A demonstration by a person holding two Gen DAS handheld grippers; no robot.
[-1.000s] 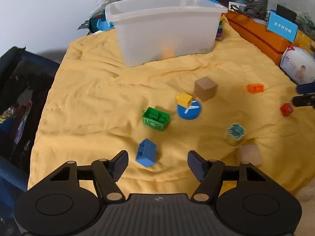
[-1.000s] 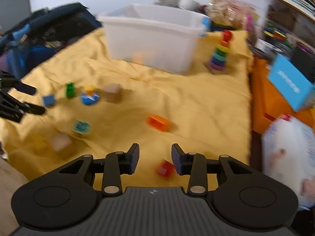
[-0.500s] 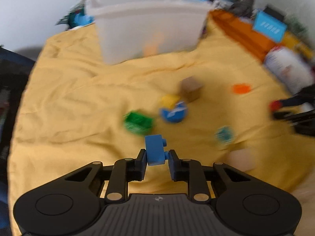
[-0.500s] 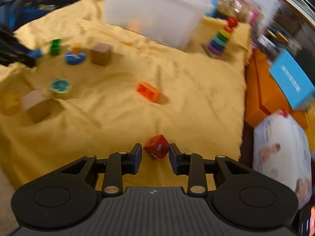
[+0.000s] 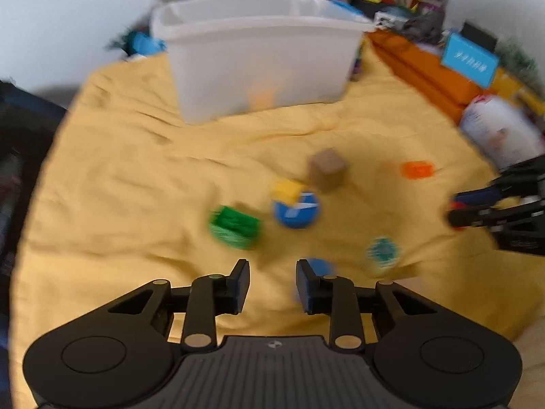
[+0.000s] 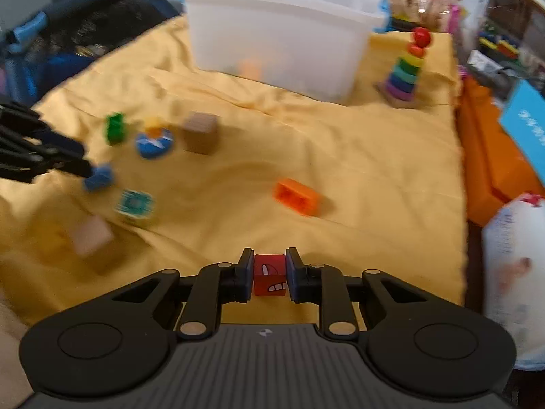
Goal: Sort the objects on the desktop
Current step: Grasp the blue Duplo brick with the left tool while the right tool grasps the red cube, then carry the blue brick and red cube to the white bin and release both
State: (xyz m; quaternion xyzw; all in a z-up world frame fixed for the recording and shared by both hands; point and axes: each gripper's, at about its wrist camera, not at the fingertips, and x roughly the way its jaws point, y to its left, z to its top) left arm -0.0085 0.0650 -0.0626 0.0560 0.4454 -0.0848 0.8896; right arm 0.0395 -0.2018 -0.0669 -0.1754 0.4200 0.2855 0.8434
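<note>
The right gripper [image 6: 269, 274] is closing on a red cube [image 6: 269, 275] printed with a white cartoon mouth; the cube sits squarely between the two pads, which press its left and right faces, low over the yellow cloth [image 6: 357, 156] near the front edge. The left gripper [image 5: 272, 284] is opening: its pads stand apart with bare cloth between them, and a blurred blue brick [image 5: 318, 267] shows just past the outer face of the right-hand pad, not between the pads. In the right wrist view that same blue brick appears at the tips of the left gripper, and the blur makes it impossible to tell whether it touches a finger or the cloth. Farther out on the cloth lie a green brick [image 5: 235, 226], a blue round block [image 5: 295, 209] with a yellow block [image 5: 287, 189] resting against its top, a brown wooden cube [image 5: 327, 169], an orange brick [image 6: 297, 197], a teal patterned block [image 6: 134, 204] and a pale wooden cube [image 6: 90, 237] just beside it. A translucent white bin [image 6: 279, 34] stands at the back of the cloth with something orange dimly visible through its wall. To its right stands a rainbow ring stacker [image 6: 407, 68], upright on its wooden base.
</note>
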